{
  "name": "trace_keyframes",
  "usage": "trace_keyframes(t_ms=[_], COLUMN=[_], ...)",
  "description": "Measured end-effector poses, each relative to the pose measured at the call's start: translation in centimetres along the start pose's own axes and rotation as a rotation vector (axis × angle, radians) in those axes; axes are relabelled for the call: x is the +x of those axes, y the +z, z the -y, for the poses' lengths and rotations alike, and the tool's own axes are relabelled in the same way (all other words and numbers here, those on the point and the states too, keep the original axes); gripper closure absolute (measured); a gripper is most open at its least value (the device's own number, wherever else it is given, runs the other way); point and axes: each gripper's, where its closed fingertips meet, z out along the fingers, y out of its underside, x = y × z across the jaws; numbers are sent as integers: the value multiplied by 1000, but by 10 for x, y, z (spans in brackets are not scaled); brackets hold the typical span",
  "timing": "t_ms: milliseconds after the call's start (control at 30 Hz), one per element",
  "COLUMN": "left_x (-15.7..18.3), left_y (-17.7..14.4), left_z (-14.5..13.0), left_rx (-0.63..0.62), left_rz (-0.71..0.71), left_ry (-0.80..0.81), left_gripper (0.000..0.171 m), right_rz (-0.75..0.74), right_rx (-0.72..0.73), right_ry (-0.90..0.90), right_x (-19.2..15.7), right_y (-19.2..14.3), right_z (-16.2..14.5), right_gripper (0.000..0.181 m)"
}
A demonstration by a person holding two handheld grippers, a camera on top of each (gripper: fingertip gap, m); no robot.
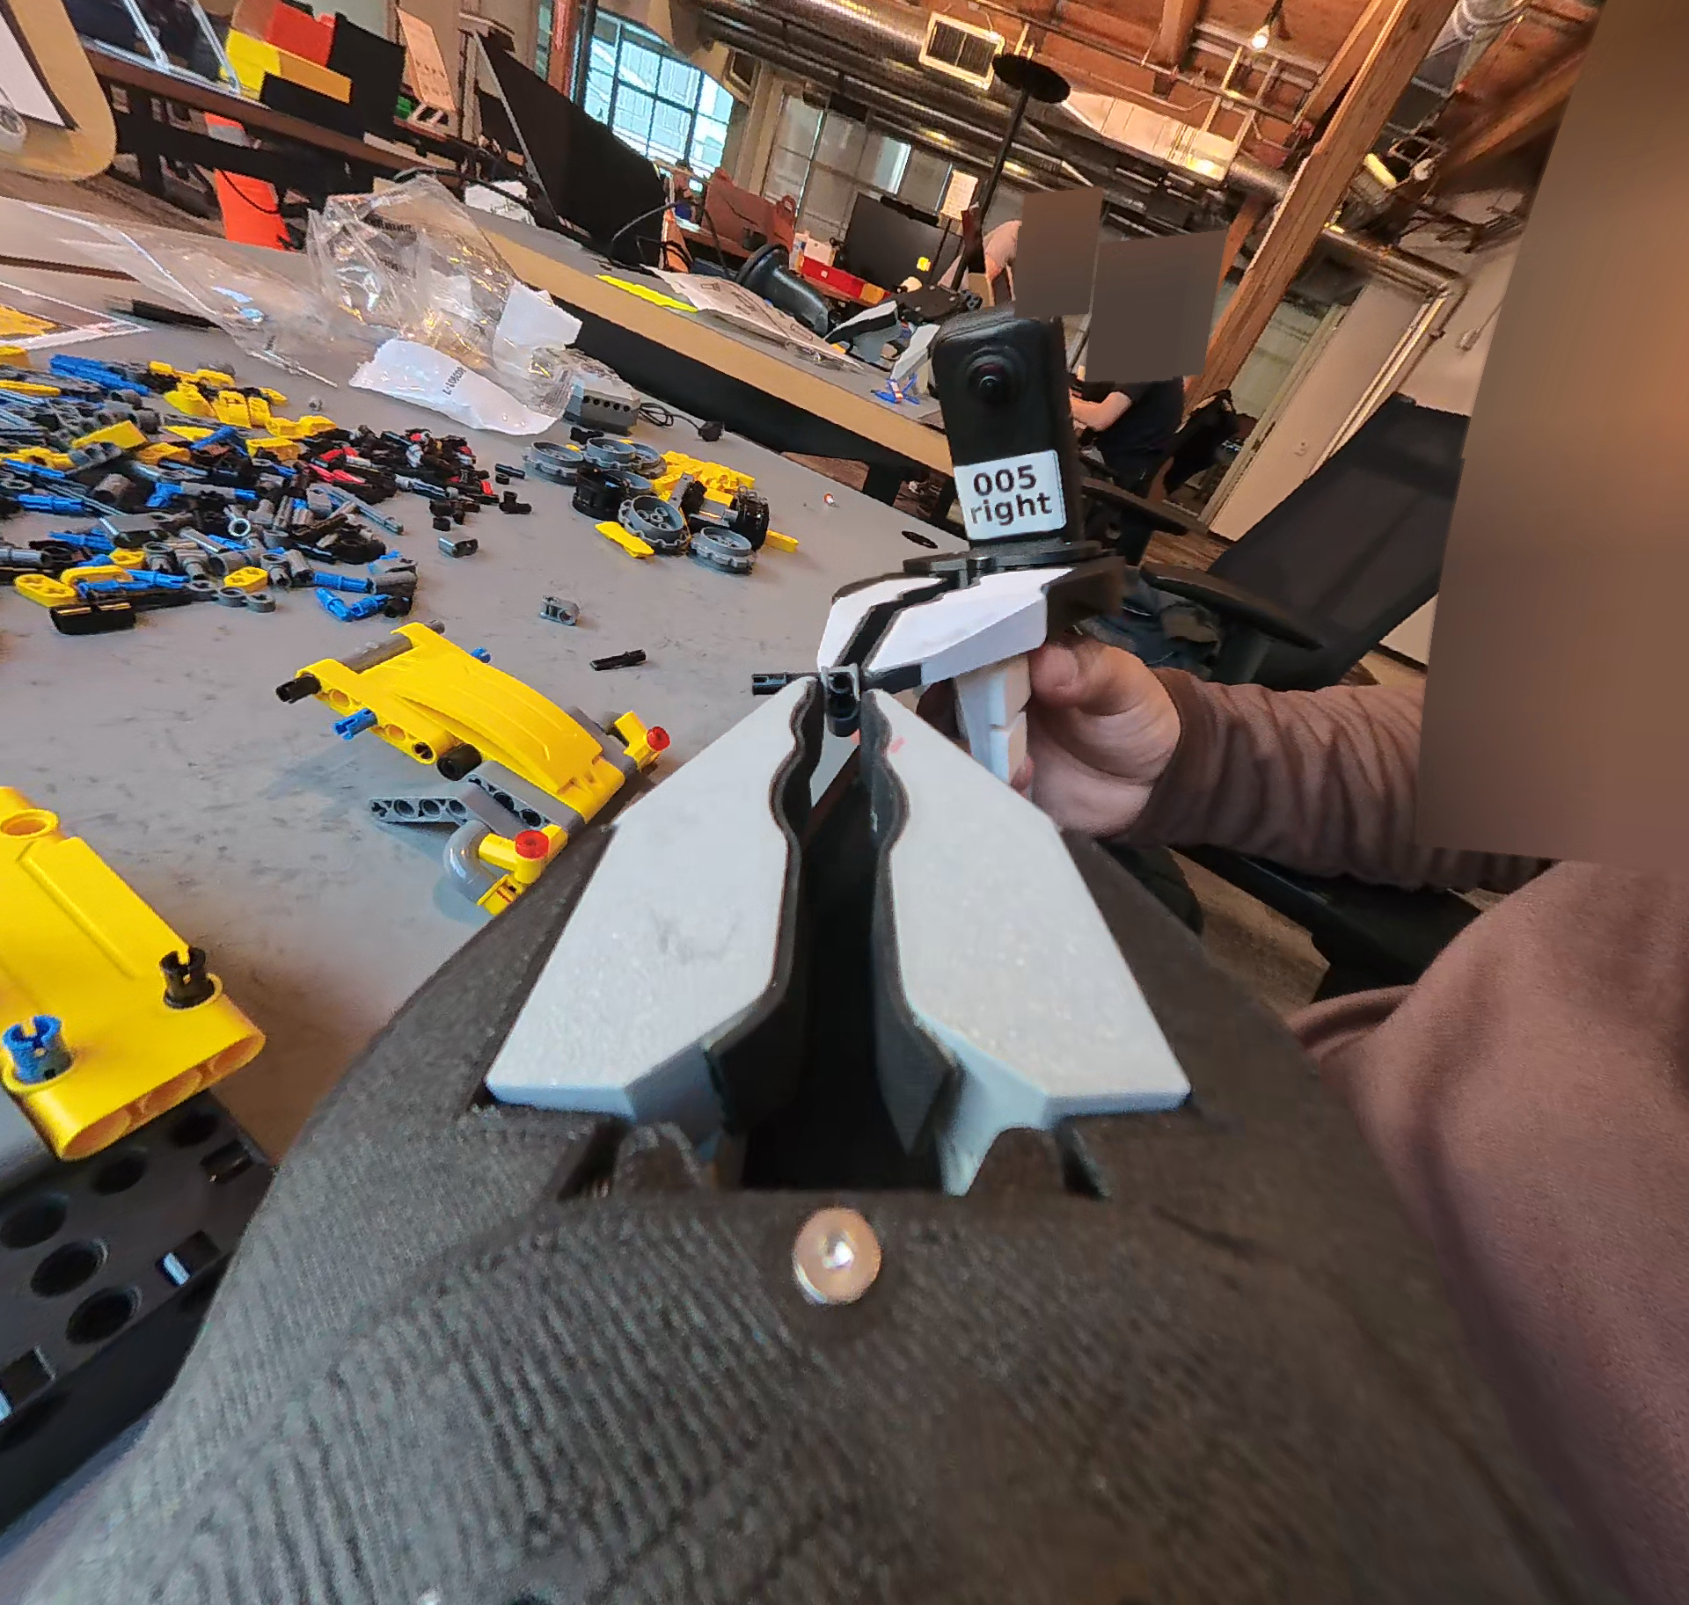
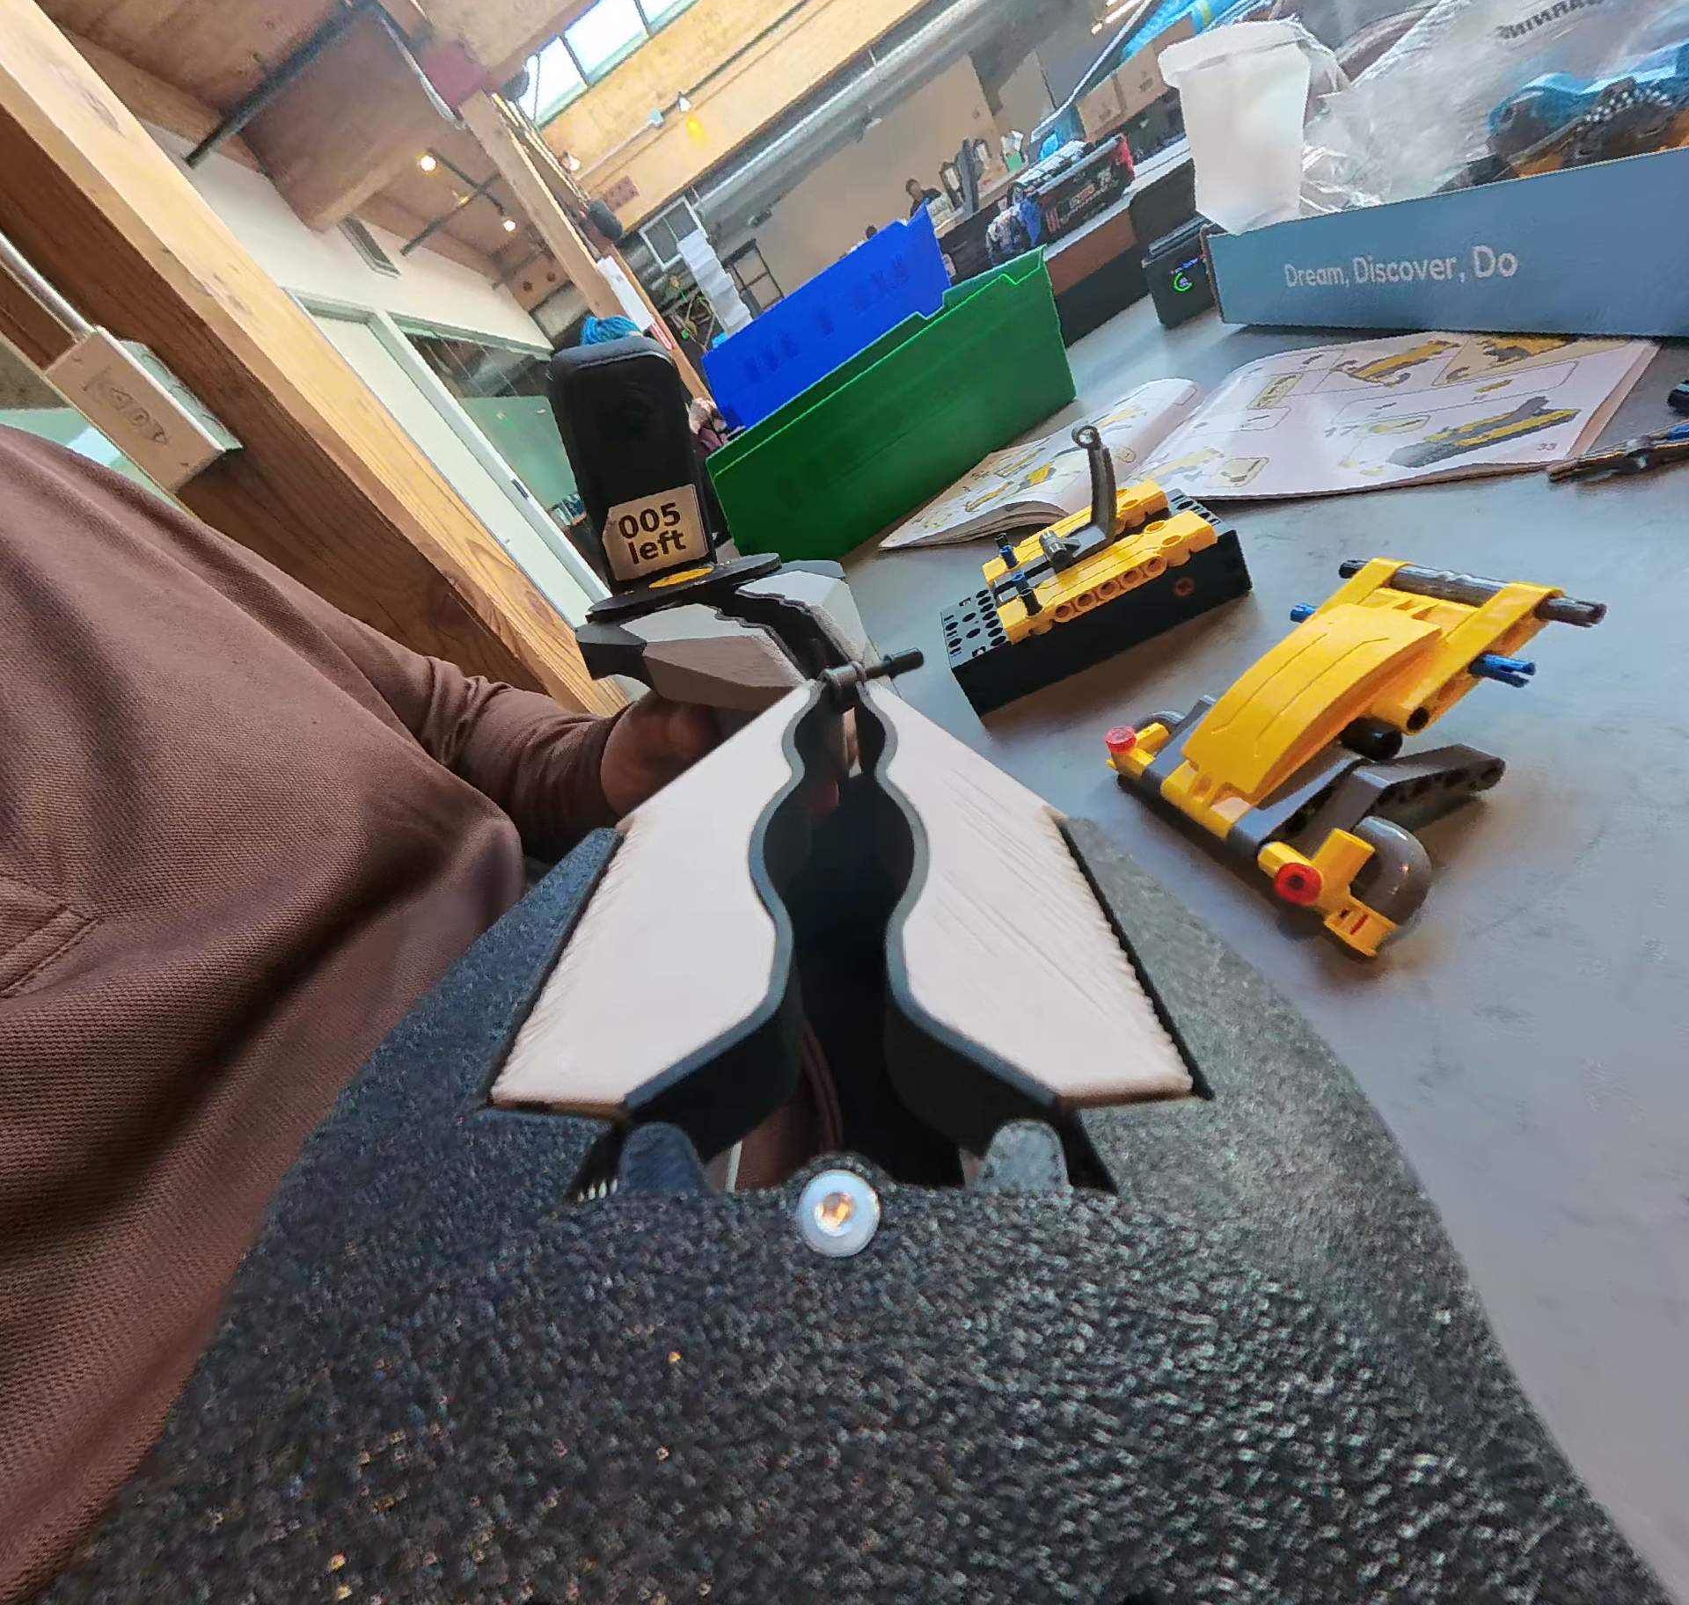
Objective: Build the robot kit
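My left gripper (image 1: 836, 695) is shut on a small dark grey connector (image 1: 841, 693), held in the air over the table's near edge. My right gripper (image 2: 836, 693) meets it tip to tip and is shut on a thin black pin (image 2: 873, 666). In the left wrist view the pin's end (image 1: 775, 679) sticks out beside the right gripper (image 1: 827, 661). The left gripper (image 2: 823, 638) shows in the right wrist view. Pin and connector touch; how they join is hidden. A hand (image 1: 1088, 739) in a brown sleeve holds the right gripper.
On the grey table (image 1: 183, 739) lie a yellow panel assembly (image 1: 475, 720) (image 2: 1325, 739), a yellow-and-black block assembly (image 1: 91, 967) (image 2: 1097, 593), a pile of small loose parts (image 1: 228, 501), grey wheels (image 1: 658, 501) and plastic bags (image 1: 411, 300). An open booklet (image 2: 1280, 428), green bin (image 2: 896, 456) and blue bin (image 2: 823, 318) stand farther off. My left and right fingertips are right by each other.
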Motion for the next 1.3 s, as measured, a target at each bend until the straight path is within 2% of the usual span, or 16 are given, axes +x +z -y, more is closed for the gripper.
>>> trace_keyframes(t_ms=[900,1100,1300], left_x=[-8,-5,-6], left_y=[1,0,-3], left_z=[10,10,9], left_rx=[11,-13,-38], left_rz=[50,69,75], left_ry=[173,304,356], left_gripper=[167,166,167], right_rz=[-30,-66,-45], right_rx=[70,38,34], right_ry=[47,-95,-91], right_x=[3,1,0], right_y=[5,4,7], right_z=[11,11,10], right_gripper=[181,181,181])
